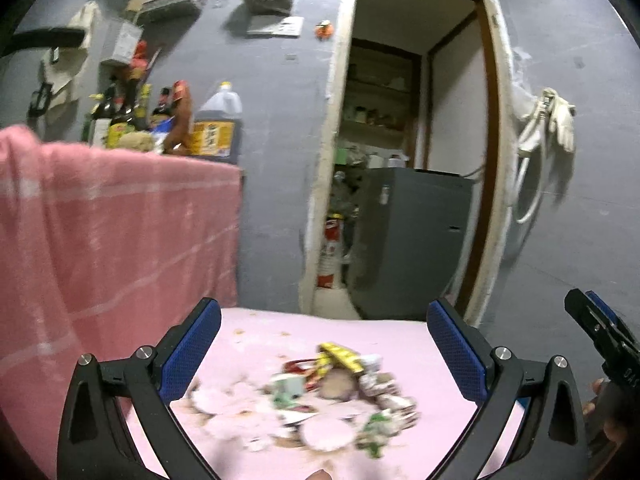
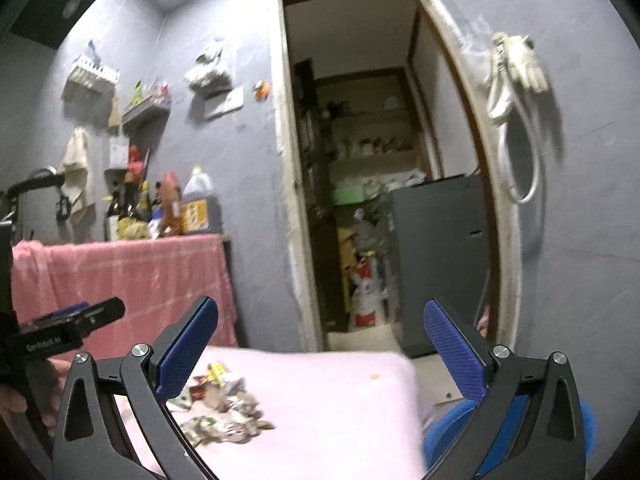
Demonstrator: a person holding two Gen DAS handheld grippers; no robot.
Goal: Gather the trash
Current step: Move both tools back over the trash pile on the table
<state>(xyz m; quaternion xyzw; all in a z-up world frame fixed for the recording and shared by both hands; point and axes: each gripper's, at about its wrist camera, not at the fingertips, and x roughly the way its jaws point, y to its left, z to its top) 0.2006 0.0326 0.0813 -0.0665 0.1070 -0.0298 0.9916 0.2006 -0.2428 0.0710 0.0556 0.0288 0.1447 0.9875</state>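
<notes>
Two handheld grippers are hovering over a pink-covered table (image 1: 248, 324) where a heap of trash (image 1: 320, 392) is lying: crumpled wrappers, a yellow packet (image 1: 340, 354) and pale round scraps, blurred in both views. The left gripper (image 1: 324, 344) is standing with its blue-padded jaws spread wide apart, nothing between the pads, and the trash pile is showing on the cloth between and beyond them. The right gripper (image 2: 320, 348) is likewise gaping wide and holding nothing; from its camera the pile (image 2: 220, 412) is lying toward the table's left side, just past its left finger, while the table's right half is bare pink cloth.

Each gripper is appearing at the edge of the other's view: the right gripper's black body (image 1: 600, 340) at the table's right, the left gripper's black body (image 2: 68, 328) at the table's left, with part of a hand (image 2: 12, 404) gripping it.

Behind the table's left end, a counter draped in a pink checked cloth (image 1: 112, 220) is carrying bottles, among them a large jug of dark liquid (image 1: 218, 124). Beyond the table's far edge, a grey wall is opening onto a doorway (image 1: 408, 140), with a grey cabinet (image 1: 412, 240) and cluttered shelves inside. White gloves and a looped white cord (image 1: 548, 120) are hanging on the wall to the right of the doorway. A blue stool (image 2: 444, 440) is sitting beside the table's right end.
</notes>
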